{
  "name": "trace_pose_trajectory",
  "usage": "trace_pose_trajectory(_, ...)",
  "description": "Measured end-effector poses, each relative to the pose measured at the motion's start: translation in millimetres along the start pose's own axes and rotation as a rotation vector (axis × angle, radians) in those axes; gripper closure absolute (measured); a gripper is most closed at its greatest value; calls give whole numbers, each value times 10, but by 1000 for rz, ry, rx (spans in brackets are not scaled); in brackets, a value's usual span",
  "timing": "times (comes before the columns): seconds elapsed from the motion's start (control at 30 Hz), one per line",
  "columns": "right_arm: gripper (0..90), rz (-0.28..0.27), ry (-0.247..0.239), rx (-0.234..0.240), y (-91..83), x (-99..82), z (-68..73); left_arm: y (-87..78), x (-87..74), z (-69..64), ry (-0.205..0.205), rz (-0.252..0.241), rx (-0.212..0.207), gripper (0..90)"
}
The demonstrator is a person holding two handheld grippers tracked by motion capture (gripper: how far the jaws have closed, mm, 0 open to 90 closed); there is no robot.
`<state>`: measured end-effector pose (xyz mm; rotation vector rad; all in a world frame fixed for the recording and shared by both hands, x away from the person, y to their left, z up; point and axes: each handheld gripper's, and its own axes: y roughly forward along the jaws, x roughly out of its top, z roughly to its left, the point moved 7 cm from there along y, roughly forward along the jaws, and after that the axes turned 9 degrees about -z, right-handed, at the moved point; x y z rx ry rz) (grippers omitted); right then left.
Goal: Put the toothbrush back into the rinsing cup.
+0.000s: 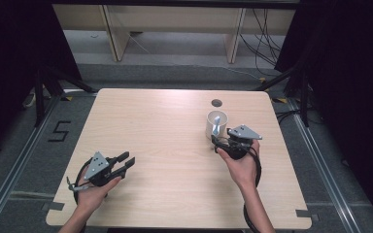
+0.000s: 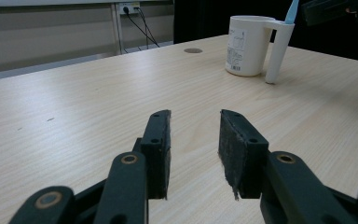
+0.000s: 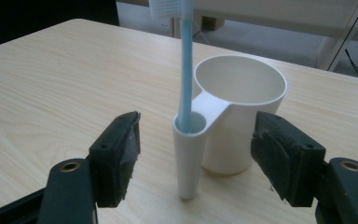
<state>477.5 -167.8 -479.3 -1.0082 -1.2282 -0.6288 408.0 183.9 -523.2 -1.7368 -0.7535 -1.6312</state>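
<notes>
A white cup [image 3: 235, 112] stands near the table's [image 1: 175, 121] far right, a blue toothbrush [image 3: 185, 70] upright in its hollow handle. The right gripper [image 3: 196, 154] brackets that handle with fingers spread, touching nothing; drawing straight back should avoid toppling it. The left gripper [image 2: 193, 149] rests apart, fingers parted and empty.

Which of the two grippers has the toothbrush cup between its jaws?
The right gripper: its open jaws straddle the cup's hollow handle, where the blue toothbrush stands, touching neither. The left gripper lies far off over bare table.

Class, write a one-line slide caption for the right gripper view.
Open right gripper flanks the white cup's hollow handle, where a blue toothbrush stands upright.
</notes>
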Motion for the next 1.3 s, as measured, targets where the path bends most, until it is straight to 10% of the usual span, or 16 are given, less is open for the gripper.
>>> trace_pose_trajectory(0.5,379,24,-21,-4,-389,-287,-162,-27,-8,48,-12,-2,17,605)
trace_pose_trajectory(0.7,382,51,68,-34,-618,-484,-198,-24,-17,50,-10,2,22,598)
trace_pose_trajectory(1.07,384,4,44,-78,-870,-686,-279,-45,-47,75,-17,4,35,580)
trace_pose_trajectory(1.3,384,-28,124,-87,-960,-794,-203,-55,-44,104,-25,-14,49,554)
